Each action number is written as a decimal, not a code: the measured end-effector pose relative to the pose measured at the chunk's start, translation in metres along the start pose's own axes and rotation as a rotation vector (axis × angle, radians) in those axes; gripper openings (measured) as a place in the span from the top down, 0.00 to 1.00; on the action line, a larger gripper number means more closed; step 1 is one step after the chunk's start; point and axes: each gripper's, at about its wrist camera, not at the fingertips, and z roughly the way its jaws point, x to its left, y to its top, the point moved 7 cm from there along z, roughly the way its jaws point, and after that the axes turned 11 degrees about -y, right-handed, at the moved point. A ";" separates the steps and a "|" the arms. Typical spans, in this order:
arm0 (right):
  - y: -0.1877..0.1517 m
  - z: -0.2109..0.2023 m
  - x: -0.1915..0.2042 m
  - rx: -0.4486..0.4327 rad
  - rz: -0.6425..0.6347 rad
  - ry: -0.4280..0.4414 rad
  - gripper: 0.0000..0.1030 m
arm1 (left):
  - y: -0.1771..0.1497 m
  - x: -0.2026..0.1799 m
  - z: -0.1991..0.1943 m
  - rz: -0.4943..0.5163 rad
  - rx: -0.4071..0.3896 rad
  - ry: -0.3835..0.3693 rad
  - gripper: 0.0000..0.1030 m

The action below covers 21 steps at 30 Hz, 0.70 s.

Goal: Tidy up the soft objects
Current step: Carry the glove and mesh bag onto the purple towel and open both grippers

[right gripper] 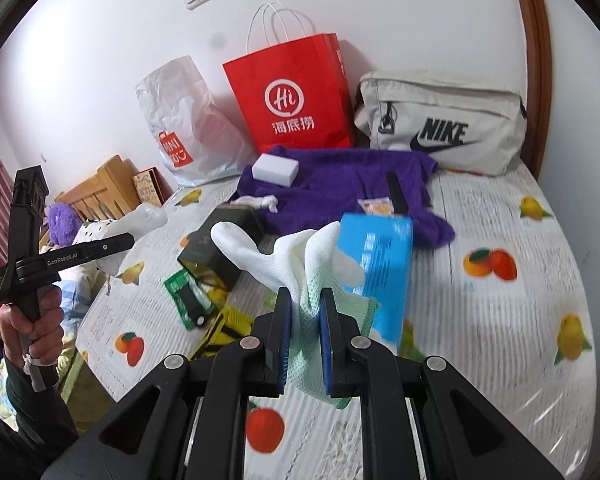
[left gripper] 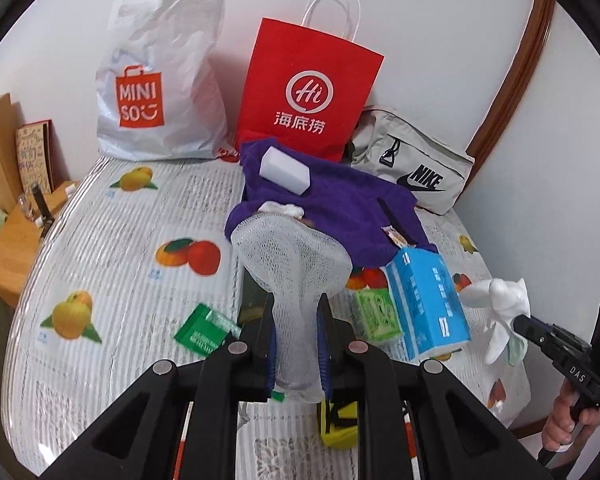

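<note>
Both grippers grip: left gripper pinches white mesh netting, right gripper a glove (white-and-green).

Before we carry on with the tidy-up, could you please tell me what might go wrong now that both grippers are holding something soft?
The white mesh net hangs loosely beyond the left gripper and might snag the purple towel, tipping off the white sponge block. The right gripper pinches only the cuff of the white glove, so it could slip free. Its dangling fingers might brush the blue tissue pack.
</note>
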 end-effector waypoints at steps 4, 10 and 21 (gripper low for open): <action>0.020 0.009 -0.002 -0.010 -0.010 -0.003 0.87 | 0.013 -0.002 0.009 0.008 0.007 0.004 0.85; 0.043 0.024 -0.005 -0.018 -0.016 -0.010 0.87 | 0.028 0.000 0.030 0.016 0.029 0.010 0.85; 0.087 0.077 -0.019 -0.003 -0.002 -0.024 0.87 | 0.060 0.012 0.070 0.004 0.057 0.008 0.85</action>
